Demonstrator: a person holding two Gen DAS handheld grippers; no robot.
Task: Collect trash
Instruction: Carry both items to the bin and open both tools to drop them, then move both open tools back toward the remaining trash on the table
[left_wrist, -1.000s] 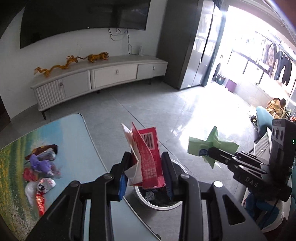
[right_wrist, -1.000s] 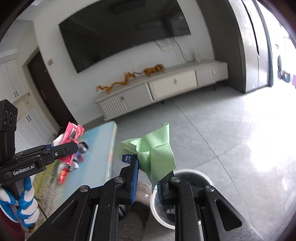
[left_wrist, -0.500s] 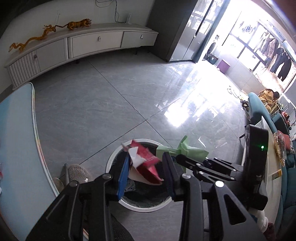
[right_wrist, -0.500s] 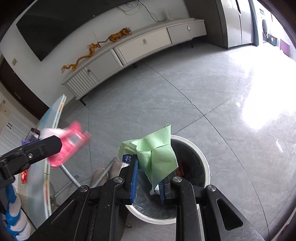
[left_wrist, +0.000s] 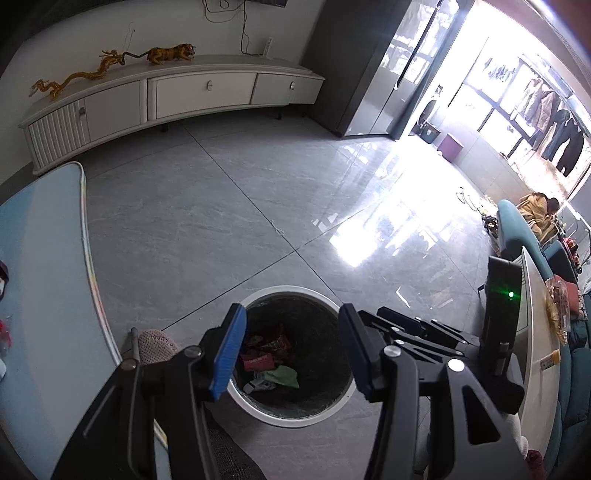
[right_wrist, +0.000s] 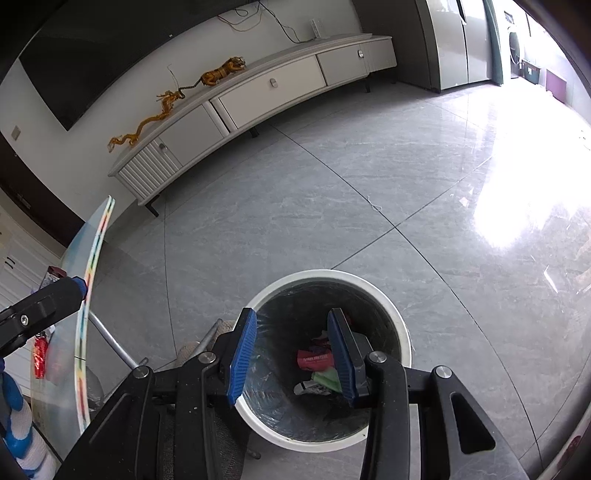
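A white-rimmed round trash bin (left_wrist: 291, 419) with a dark liner stands on the floor below both grippers; it also shows in the right wrist view (right_wrist: 400, 325). Inside lie a red wrapper (left_wrist: 258, 362) and a green wrapper (left_wrist: 284, 374), seen in the right wrist view as the red wrapper (right_wrist: 314, 360) and the green wrapper (right_wrist: 327, 380). My left gripper (left_wrist: 291, 350) is open and empty above the bin. My right gripper (right_wrist: 291, 358) is open and empty above the bin; its fingers (left_wrist: 406, 326) reach in from the right in the left wrist view.
The table (left_wrist: 40, 295) with a light blue top is at the left, with wrappers at its left edge (left_wrist: 3, 328). Its edge (right_wrist: 88, 310) shows in the right wrist view. A white TV cabinet (left_wrist: 166, 96) stands along the far wall. Grey tiled floor surrounds the bin.
Both grippers swung down over the bin and opened. The red wrapper left the left gripper and the green wrapper left the right gripper; both now lie in the bin.
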